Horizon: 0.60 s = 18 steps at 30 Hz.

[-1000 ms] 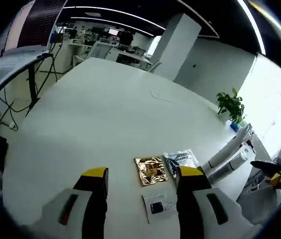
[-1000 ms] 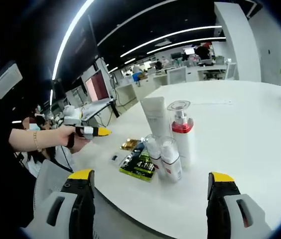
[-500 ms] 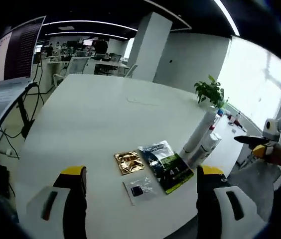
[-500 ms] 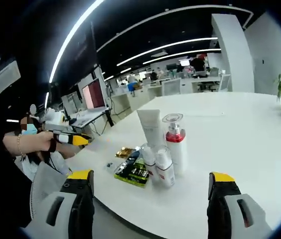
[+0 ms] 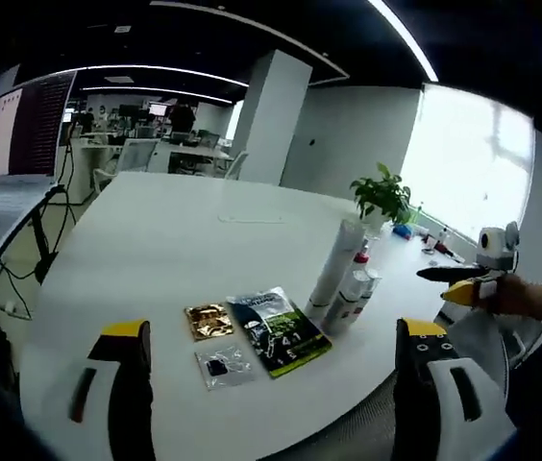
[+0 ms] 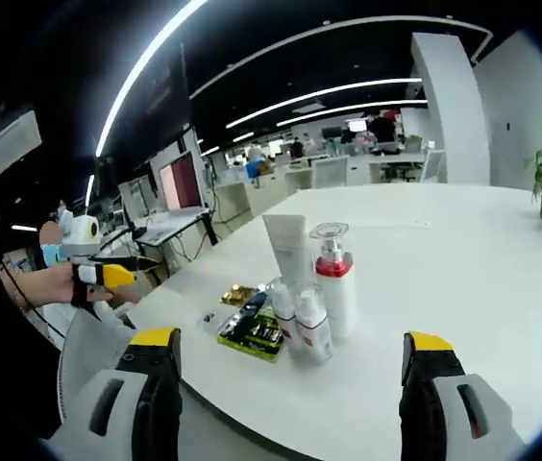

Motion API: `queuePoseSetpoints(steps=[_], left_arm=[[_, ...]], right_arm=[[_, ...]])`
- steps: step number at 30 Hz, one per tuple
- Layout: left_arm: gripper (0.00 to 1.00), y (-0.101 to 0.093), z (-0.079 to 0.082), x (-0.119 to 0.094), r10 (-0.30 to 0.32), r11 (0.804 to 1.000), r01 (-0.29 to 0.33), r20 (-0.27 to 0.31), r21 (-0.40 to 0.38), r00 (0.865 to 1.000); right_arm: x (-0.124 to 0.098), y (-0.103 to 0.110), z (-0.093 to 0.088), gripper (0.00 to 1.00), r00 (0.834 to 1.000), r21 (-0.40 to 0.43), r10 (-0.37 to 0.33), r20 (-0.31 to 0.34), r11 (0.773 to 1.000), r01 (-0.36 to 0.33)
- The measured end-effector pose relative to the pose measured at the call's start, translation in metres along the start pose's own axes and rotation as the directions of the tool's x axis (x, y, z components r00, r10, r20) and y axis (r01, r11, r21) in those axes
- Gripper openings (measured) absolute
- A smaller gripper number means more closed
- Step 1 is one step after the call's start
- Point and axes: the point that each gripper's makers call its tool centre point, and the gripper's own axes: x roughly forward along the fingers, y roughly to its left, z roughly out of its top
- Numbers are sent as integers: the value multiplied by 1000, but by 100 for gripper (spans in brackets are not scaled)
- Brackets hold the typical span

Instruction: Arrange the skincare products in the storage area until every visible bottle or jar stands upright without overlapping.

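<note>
Standing on the round white desk (image 6: 463, 288), the tall white tube (image 6: 288, 248), red-collared pump bottle (image 6: 334, 279) and two small bottles (image 6: 302, 321) crowd together; both hand-held grippers, left (image 5: 271, 384) and right (image 6: 290, 384), gape empty. A careless reach could topple neighbours.

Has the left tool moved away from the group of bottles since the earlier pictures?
Yes. In the right gripper view the left tool now sits farther left of the standing bottles than one second ago, so it has drawn back from them.

Both views face the bottle cluster (image 5: 346, 288) (image 6: 309, 288) from opposite table edges.
</note>
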Motion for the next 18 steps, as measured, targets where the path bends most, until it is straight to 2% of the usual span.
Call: queuePoseSetpoints(steps=[4,6,9,12,13,14,15,16,18], left_arm=[[99,-8,-3,5,8,998,-6,-26,68,1000],[99,-7,-3,6,33,998,-30,-48,59,998],[99,-8,9,8,32,999,-32,21,11,999],[99,-10,5,13,42,999,-43,18,21,999],[99,-6,0,15,60,996,-60,-1,66,998],[99,-4,-2,16,66,994,-65,-6,90,998],[99,-3,-3,17,62,996,-62,1,69,998],[99,-4,-4,18,62,996,-62,-1,61,998],[99,-2,-6,19,75,995,-75,-8,60,997]], right_arm=[[-1,1,3,99,1000,-4,5,7,1000,-5],[-1,0,4,99,1000,12,0,16,1000,-1],[0,0,8,99,999,17,-9,32,1000,9],[1,6,13,99,997,81,-3,71,997,-3],[3,11,8,99,998,91,6,68,996,-12],[5,14,2,99,999,78,9,46,997,-13],[7,13,-9,99,1000,10,4,-11,1000,-4],[9,14,-10,99,1000,-22,4,-14,1000,-4],[10,20,-8,99,1000,-23,8,5,1000,-8]])
